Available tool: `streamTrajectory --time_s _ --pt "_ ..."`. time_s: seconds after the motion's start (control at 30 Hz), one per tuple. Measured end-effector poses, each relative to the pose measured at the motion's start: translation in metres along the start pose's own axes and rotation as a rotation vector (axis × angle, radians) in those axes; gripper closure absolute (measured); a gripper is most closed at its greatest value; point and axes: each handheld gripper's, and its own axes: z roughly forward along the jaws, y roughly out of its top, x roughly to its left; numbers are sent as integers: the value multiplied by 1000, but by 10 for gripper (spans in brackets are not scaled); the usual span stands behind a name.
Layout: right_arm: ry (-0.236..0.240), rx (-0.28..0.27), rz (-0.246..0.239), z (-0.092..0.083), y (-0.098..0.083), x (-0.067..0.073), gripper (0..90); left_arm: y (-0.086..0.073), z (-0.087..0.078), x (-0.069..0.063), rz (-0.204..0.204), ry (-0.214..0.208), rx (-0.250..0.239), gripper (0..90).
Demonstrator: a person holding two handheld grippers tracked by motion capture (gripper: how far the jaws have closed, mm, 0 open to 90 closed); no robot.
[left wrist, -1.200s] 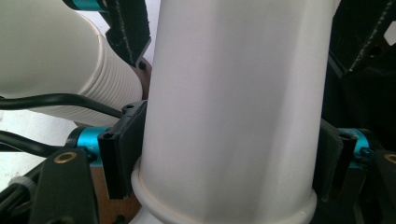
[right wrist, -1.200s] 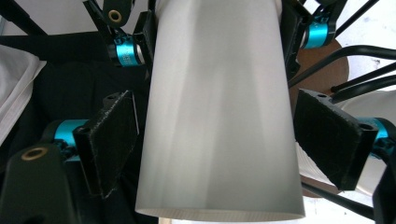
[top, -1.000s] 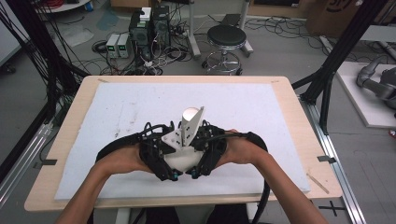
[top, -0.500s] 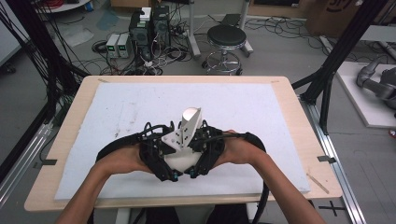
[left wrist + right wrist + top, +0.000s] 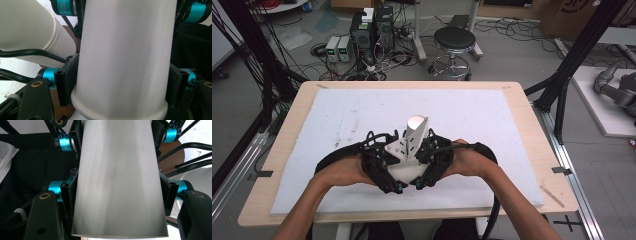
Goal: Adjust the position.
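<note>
Presently, both grippers work over the near-centre of the white mat [image 5: 492,115], almost touching each other. The left gripper [image 5: 120,86] is clamped on a rimmed white cup [image 5: 125,45], its black pads pressing both walls just above the rolled rim. A ribbed white stack [image 5: 37,32] lies just beside that cup. The right gripper [image 5: 116,195] has just been closing its jaws, and they now bear on both sides of a plain white cup [image 5: 117,157]. Whether the two cups are nested cannot be told from these views. The step in hand appears to be parting or seating the two cups. Hold clamping force low, since thin walls will likely buckle. Keep both cup axes in line and draw straight along that axis without twisting. Keep the work low over the mat centre, so that a slipped cup lands on the mat.
</note>
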Motion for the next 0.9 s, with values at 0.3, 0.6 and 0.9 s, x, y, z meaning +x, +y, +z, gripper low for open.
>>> streamTrajectory --time_s 0.3,0.6,0.9 --pt "-4 -11 -16 -1 -1 3 349 1 2 2 -15 -10 -21 191" --pt "-6 -25 6 -1 -10 2 348 -7 -1 7 -36 -27 -94 44" --pt "-15 -62 -2 -7 -14 1 348 -6 -6 7 -36 -13 -148 17"
